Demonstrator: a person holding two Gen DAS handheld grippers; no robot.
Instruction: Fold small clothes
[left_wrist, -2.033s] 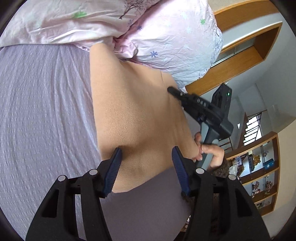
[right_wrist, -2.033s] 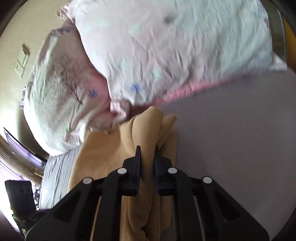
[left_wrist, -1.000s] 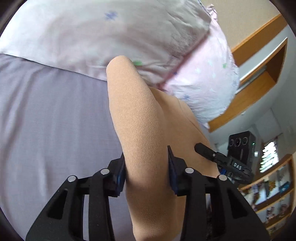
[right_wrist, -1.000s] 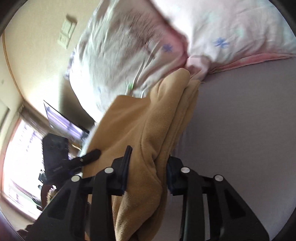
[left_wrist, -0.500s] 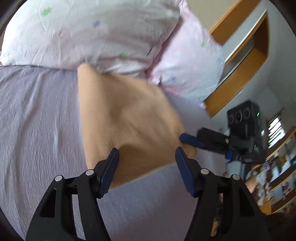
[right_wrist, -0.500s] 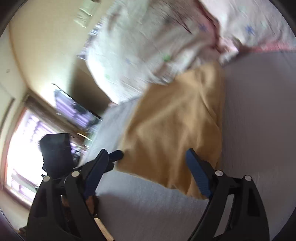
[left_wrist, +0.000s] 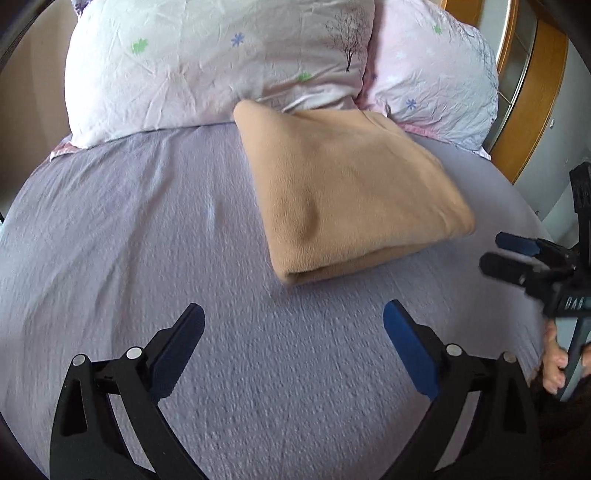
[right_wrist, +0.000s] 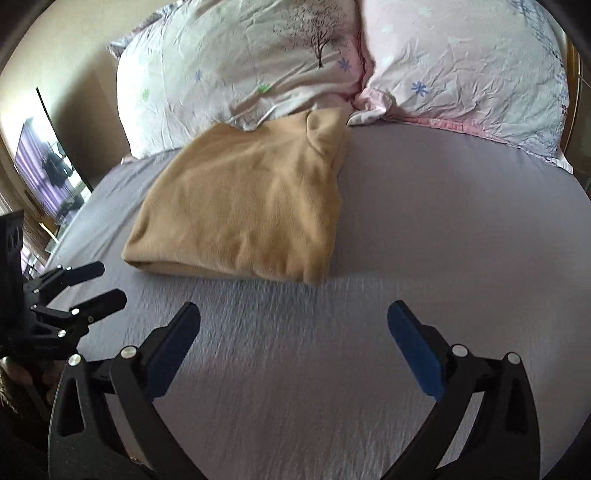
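Two floral pillows (right_wrist: 369, 55) are leaning at the head of a lilac-sheeted bed (right_wrist: 424, 229); daylight is reflecting off a dark screen (right_wrist: 44, 166) on the beige wall (right_wrist: 66, 55).

Garment (left_wrist: 347, 192) plain tan, bedsheet (left_wrist: 147, 229) lilac, pillows (left_wrist: 221, 62) pale pink w/ floral & tree print, gripper pads (right_wrist: 417, 354) blue.

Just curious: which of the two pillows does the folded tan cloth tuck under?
The whiter pillow, with the tree print; the pinker pillow lies clear of the cloth.
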